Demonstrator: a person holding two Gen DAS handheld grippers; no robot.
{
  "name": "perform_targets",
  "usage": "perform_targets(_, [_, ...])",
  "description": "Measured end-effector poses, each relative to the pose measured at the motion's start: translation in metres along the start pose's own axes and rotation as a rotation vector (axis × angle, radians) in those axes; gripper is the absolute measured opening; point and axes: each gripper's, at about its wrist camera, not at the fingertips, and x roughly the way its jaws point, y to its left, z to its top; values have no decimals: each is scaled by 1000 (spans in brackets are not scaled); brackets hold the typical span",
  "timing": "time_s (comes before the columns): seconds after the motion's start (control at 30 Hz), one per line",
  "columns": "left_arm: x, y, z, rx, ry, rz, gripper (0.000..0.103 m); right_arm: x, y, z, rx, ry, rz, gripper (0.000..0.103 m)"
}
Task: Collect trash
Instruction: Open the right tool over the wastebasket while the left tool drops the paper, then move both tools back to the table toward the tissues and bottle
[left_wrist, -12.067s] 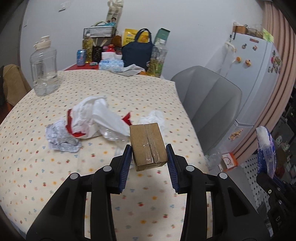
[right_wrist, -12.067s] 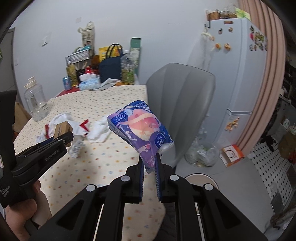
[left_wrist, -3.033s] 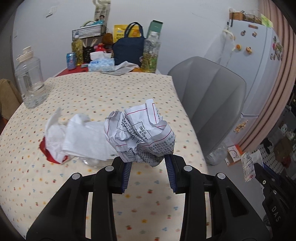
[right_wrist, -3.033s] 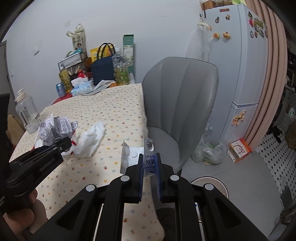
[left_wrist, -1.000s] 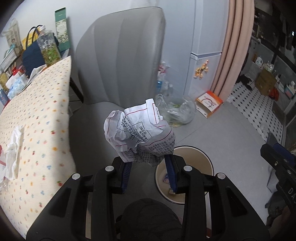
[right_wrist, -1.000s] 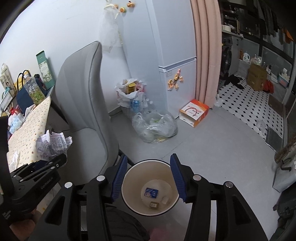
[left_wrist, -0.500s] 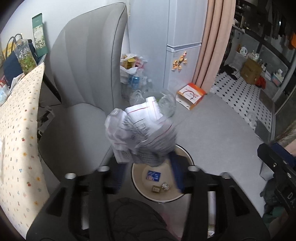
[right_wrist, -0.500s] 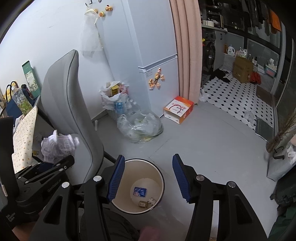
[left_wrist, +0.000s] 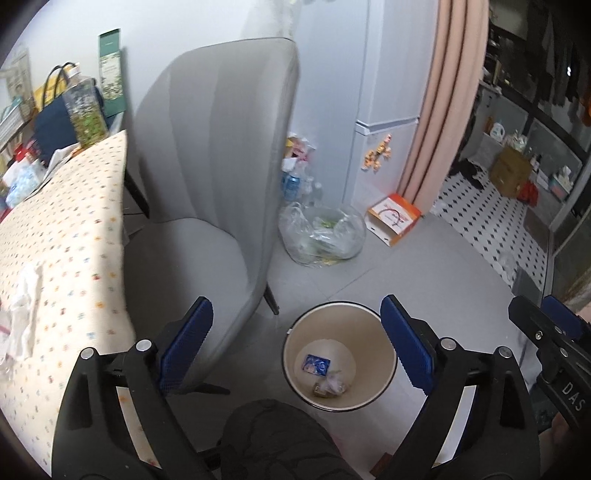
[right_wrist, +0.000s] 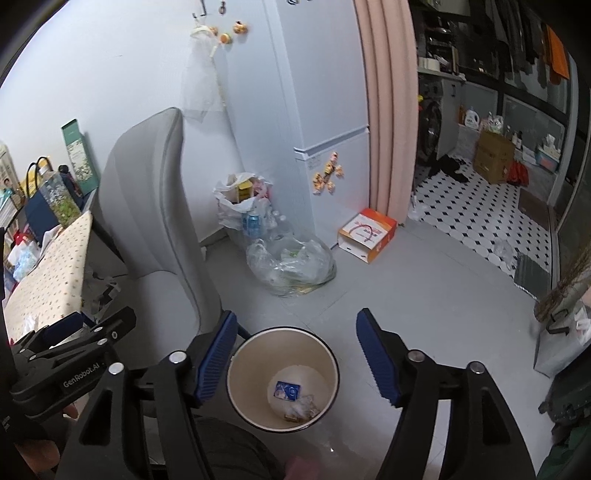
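Note:
The cream waste bin (left_wrist: 370, 329) stands on the grey floor, seen through the gap of both grippers. At its bottom lie a blue packet (left_wrist: 316, 364), a small brown piece and a pale scrap (left_wrist: 334, 383). My left gripper (left_wrist: 295, 317) hangs over the bin's near-left side, its jaws opening wide with nothing between them. My right gripper (right_wrist: 295, 326) is above the bin (right_wrist: 246, 369) too, jaws opening and empty; the blue packet (right_wrist: 287, 390) shows below. The crumpled paper is in neither view.
A grey chair (left_wrist: 221, 155) stands left of the bin, beside the dotted tablecloth (left_wrist: 66, 236) with white tissue (left_wrist: 22, 306). A clear bag of bottles (left_wrist: 321, 236), an orange box (left_wrist: 393, 218) and the fridge (right_wrist: 325, 110) lie beyond. A person's dark knee (left_wrist: 273, 439) is below.
The left jaws spread wide and the crumpled paper left them. The right jaws widened further, still empty. Both grippers rose a little over the bin.

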Motion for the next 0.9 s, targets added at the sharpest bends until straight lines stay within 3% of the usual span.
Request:
perform_targets(0.2, [-27, 35, -3, -60, -44, 28, 91, -14, 30, 1, -49, -22, 34, 70])
perform_targets(0.73, [-105, 142, -28, -243, -176, 143, 97, -68, 128, -9, -206, -107, 138, 94])
perform_targets(0.9, [-124, 170, -39, -292, -201, 170, 97, -83, 157, -15, -247, -121, 183, 95])
